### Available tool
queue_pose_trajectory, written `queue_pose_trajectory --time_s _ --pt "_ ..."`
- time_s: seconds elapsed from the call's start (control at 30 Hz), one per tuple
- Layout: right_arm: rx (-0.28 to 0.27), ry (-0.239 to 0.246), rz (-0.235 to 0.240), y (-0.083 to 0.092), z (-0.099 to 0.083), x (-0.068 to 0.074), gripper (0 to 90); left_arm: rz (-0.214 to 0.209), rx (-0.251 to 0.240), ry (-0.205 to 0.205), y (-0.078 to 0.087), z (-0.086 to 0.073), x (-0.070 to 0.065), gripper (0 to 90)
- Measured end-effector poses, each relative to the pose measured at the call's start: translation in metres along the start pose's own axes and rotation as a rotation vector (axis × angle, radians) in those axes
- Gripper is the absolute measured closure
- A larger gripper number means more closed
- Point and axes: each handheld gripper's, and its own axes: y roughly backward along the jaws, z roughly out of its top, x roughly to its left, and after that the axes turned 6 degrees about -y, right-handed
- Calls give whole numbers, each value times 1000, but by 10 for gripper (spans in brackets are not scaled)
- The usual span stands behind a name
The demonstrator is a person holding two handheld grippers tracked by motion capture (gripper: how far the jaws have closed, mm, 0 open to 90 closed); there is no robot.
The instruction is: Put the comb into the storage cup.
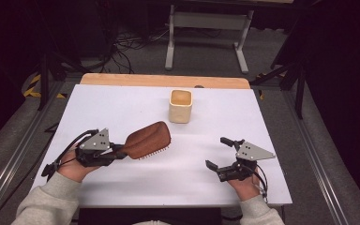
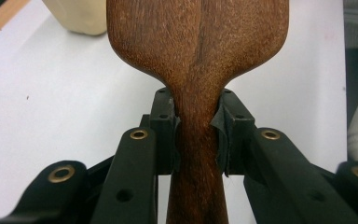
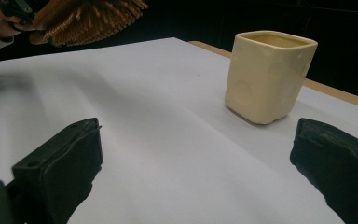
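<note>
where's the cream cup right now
In the high view the cream cup stands upright at the table's far middle, just beyond the wooden brush held by the left gripper.

hairbrush (image 2: 198, 56) head cut off at top edge, bristles hidden, cream cup (image 2: 77, 16) mostly cropped

1. The left tongs (image 1: 117, 153) sit low at the left of the worktop (image 1: 122, 103), jaws clamped on the neck of a wooden hairbrush (image 1: 147, 139).
2. The right tongs (image 1: 219, 153) sit at the right, jaws spread wide with nothing between them.
3. Grey sleeves (image 1: 42, 201) cover both forearms.
</note>
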Motion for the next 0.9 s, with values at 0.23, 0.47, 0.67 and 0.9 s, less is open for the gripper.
queue_pose_trajectory --time_s 0.23,0.47,0.67,0.9 --pt "1 -1 3 -1 0 0 25 23 -79 32 -2 -5 -4 725" --pt "8 6 15 -4 0 4 25 53 -155 52 -6 -10 -9 725" --pt "9 11 29 -7 3 8 25 64 -205 64 -12 -8 -12 725" --pt "11 22 53 -13 12 14 25 97 -268 94 -18 -4 -17 725"
